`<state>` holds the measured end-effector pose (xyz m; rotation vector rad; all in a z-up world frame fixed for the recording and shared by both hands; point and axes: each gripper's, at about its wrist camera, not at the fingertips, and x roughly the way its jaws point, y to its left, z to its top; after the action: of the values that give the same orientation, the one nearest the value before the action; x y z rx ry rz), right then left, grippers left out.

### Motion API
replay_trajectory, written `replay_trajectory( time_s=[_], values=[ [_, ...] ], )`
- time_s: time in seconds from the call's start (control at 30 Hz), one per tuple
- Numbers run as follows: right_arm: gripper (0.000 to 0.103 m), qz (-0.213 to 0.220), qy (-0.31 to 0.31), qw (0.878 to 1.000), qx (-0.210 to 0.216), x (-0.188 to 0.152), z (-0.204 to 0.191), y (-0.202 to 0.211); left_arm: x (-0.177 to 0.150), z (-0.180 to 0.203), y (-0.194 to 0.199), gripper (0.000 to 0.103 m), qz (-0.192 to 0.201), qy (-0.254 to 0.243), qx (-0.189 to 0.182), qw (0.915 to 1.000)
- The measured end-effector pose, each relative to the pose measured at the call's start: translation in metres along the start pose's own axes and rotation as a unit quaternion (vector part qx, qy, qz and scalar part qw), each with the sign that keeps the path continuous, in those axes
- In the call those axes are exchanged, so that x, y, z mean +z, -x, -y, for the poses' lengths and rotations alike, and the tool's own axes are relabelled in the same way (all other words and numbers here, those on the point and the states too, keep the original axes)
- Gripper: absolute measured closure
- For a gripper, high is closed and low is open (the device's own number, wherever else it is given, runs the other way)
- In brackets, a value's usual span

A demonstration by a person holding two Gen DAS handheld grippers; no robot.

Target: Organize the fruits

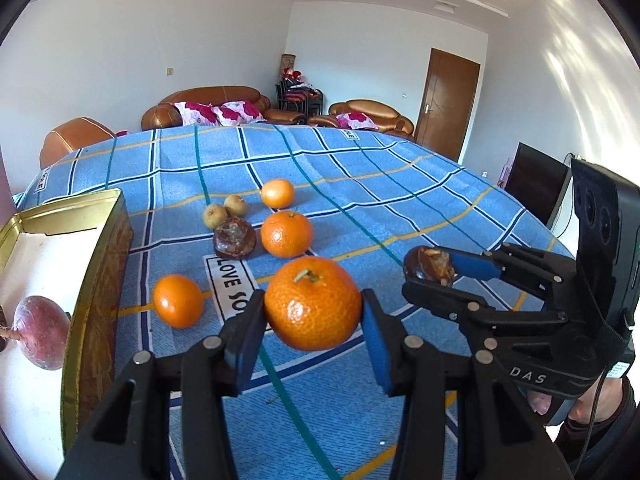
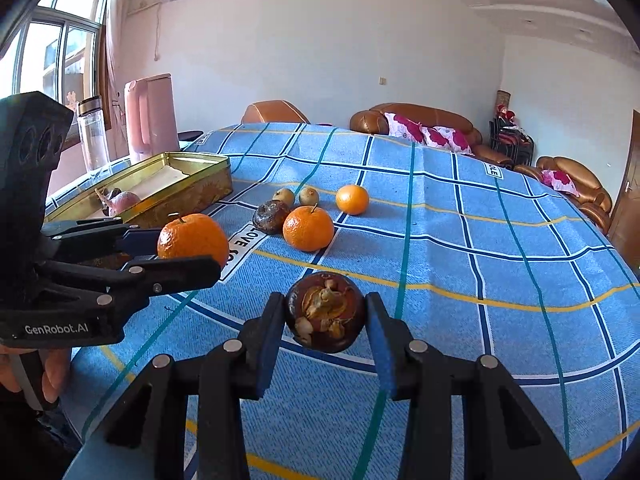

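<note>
Tangerine (image 1: 313, 303) gripped above open cloth (image 1: 400, 184).

"GenRobot.AI" on left gripper (image 2: 192, 254) body — "DAS" on right gripper (image 1: 428, 276) body — "LOVE SO…" label patch on blue checked tablecloth (image 1: 360, 184).

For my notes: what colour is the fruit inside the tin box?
Reddish purple fruit in the gold tin box; the left wrist view shows it best.
</note>
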<state>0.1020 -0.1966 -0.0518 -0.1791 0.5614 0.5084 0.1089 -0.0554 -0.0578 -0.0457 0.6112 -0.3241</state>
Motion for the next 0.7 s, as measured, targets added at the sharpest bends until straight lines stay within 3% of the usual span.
replay_trajectory(
  time_s=[0.7],
  values=[
    [0.060,0.068,0.009,0.998,-0.003,-0.004,-0.005,0.022,-0.003,0.008,0.014,0.055,0.043,-0.021,0.025,0.9985]
  ],
)
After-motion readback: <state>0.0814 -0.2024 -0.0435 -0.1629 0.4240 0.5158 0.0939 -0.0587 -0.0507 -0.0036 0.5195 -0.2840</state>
